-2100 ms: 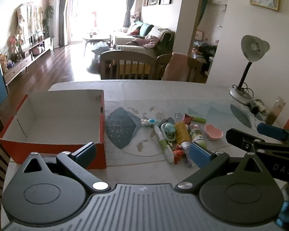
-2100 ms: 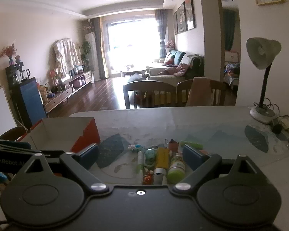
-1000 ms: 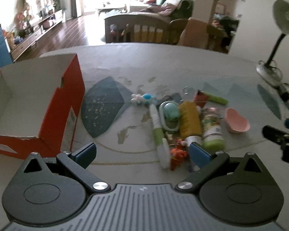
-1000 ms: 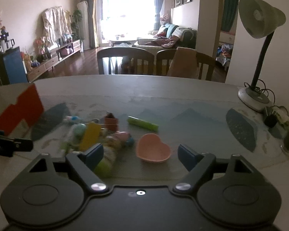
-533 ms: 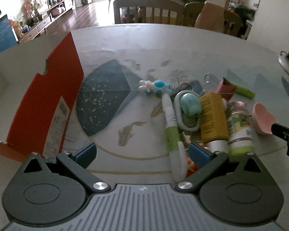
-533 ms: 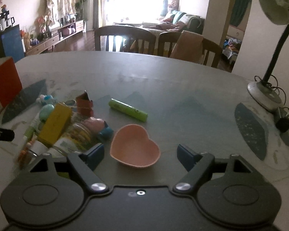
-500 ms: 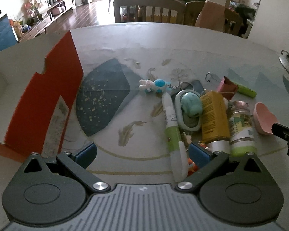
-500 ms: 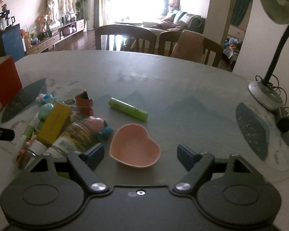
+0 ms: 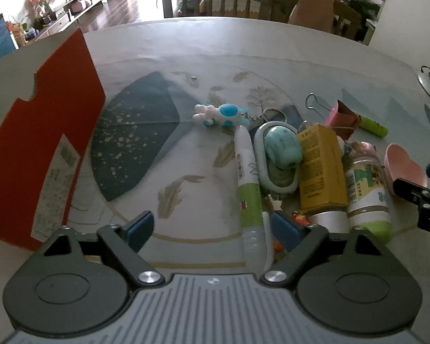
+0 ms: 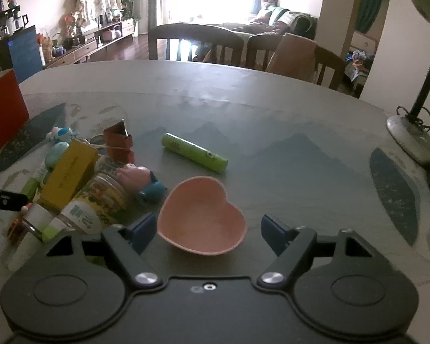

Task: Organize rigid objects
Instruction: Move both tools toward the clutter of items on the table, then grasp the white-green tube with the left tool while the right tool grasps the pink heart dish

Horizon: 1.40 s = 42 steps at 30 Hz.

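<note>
Table: pale round top with a printed cloth of dark blue fan shapes and feather motifs; bears everything listed below
Box: open cardboard carton, red outside, standing at the table's left; a white printed label on its near wall, text too small to read
Left gripper: low over the cloth between the box and the pile; jaws have just been closing and stand fairly wide, the lower end of the marker lying just inside the right pad, pads not pressing on it
Right gripper: jaws have just been closing slightly and stand wide on either side of the heart dish, neither pad seen touching it
Heart dish: pink, heart-shaped, empty, on the table at the pile's right edge
Yellow carton: lies flat in the pile, printed lines illegible
Bottle: lies beside the carton, green-and-white label with Chinese characters, not legible
Marker: white and green, lying lengthwise at the pile's left
Green tube: lies apart, beyond the dish; small dark print unreadable
Teal oval toy: rests in a pale oval ring
Keychain figure: white and blue, farthest left of the pile
Pig figure: pink, atop the bottle's far end
</note>
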Tool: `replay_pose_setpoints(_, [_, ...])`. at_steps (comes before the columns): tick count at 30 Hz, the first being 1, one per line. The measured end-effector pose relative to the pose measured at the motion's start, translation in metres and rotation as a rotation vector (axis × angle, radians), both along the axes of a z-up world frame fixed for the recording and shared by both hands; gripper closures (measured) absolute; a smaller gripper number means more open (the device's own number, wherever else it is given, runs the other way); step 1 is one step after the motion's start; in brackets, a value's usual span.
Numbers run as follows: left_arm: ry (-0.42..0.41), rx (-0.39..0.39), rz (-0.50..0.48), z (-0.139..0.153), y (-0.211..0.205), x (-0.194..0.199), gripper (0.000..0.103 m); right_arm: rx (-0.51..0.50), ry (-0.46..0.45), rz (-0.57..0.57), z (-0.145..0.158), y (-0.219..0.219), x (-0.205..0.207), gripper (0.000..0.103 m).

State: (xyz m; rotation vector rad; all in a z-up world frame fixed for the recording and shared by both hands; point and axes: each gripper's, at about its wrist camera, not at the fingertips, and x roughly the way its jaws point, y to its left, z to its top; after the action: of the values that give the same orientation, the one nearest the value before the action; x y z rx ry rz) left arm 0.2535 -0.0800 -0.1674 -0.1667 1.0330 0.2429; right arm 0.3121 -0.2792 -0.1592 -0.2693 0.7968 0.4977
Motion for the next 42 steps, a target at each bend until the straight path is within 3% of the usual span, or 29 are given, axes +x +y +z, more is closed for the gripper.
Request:
replay_pose_setpoints(2, [0.016,-0.016,-0.004,-0.004,0.001,0.002,0.037,-0.004,0.005,0.009,-0.002,0.002,0.000,0.024])
replay_pose_setpoints(5, [0.007,-0.006,-0.013,-0.005,0.000,0.003,0.039,-0.007,0.013,0.024,-0.005,0.004,0.001,0.024])
replay_pose_setpoints(13, [-0.011,-0.008,-0.031,-0.004,0.000,0.007,0.060,-0.004,0.014,0.040,-0.008,0.009,0.006,0.025])
replay_pose_setpoints(17, [-0.011,-0.002,-0.034,-0.003,-0.001,0.007,0.070,0.001,0.022,0.046,-0.010,0.010,0.009,0.035])
replay_pose_setpoints(21, [-0.012,0.001,-0.033,-0.002,-0.002,0.007,0.082,0.033,0.046,0.041,-0.011,0.006,0.011,0.037])
replay_pose_setpoints(30, [-0.015,-0.009,-0.027,0.003,-0.001,-0.002,0.085,0.056,0.050,0.030,-0.002,0.000,0.003,0.037])
replay_pose_setpoints(42, [-0.059,-0.057,-0.011,0.029,0.008,-0.034,0.086,0.097,0.028,0.027,0.041,-0.007,-0.031,0.037])
